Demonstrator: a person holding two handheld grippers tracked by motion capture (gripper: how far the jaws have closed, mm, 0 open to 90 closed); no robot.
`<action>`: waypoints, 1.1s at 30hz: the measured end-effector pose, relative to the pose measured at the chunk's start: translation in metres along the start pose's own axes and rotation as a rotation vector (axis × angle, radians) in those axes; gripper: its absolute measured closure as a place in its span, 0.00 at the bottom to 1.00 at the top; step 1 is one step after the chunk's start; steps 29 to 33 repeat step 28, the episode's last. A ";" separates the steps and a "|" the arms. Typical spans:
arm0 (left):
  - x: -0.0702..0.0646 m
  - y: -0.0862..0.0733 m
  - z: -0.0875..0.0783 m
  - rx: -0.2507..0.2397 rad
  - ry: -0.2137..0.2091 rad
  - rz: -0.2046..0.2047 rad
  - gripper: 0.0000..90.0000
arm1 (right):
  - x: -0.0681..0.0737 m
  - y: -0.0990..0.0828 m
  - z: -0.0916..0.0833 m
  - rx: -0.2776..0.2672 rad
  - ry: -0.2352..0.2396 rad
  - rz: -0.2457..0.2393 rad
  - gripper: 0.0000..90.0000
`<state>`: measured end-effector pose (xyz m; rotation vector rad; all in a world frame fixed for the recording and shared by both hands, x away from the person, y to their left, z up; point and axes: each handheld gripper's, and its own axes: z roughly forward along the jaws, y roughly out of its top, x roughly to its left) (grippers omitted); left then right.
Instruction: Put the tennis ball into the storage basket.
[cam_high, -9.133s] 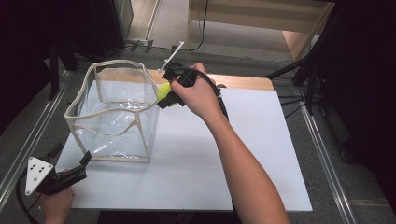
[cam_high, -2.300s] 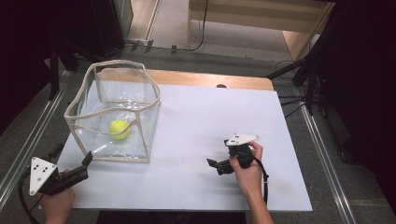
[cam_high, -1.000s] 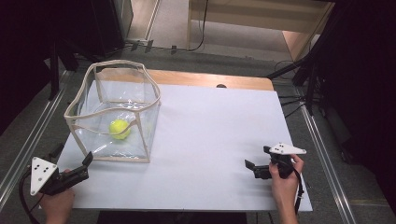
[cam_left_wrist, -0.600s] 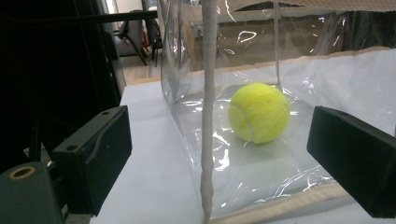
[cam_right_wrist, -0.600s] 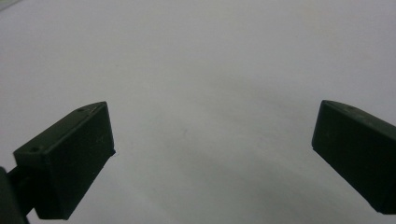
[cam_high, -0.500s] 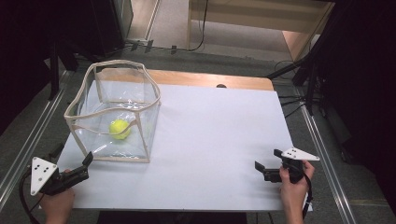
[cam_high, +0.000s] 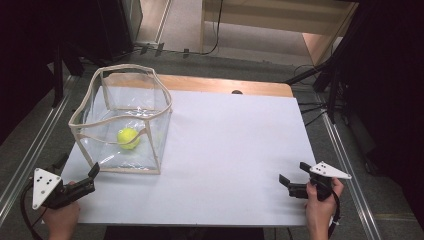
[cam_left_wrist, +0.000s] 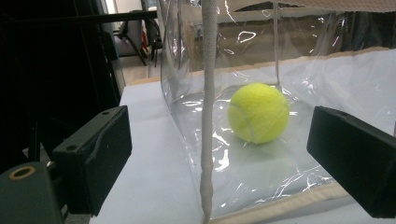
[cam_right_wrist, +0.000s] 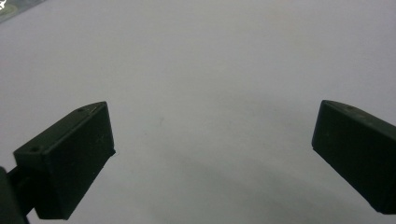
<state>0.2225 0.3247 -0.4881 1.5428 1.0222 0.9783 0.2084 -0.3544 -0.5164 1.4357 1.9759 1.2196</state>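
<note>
My left tool (cam_high: 80, 172) sits at the near left corner of the white worktop (cam_high: 235, 150), its jaws spread wide and holding nothing. It points at the near corner of the clear plastic box (cam_high: 122, 122) — in the left tool's own view the box's pale corner seam (cam_left_wrist: 208, 112) stands upright between the jaws, just ahead of them and not touched. The tennis ball (cam_high: 128, 138) lies inside the box on its floor, yellow-green, resting behind the transparent wall (cam_left_wrist: 258, 112). The box stands at the left side of the worktop, its cream-trimmed rim open at the top.

My right tool (cam_high: 294, 179) is held low at the near right edge of the worktop, well apart from box and ball. Its jaws are also wide apart and empty — between them I see bare white surface (cam_right_wrist: 210, 107).
</note>
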 end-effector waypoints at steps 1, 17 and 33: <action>0.000 0.000 0.000 0.001 0.000 0.000 0.08 | -0.001 -0.002 -0.003 -0.012 -0.005 0.008 0.00; 0.003 0.000 -0.001 -0.004 -0.002 -0.021 0.08 | -0.007 -0.011 -0.010 -0.065 -0.042 0.002 0.00; 0.003 0.000 -0.002 -0.007 -0.003 -0.026 0.08 | -0.007 -0.013 -0.011 -0.079 -0.044 0.011 0.00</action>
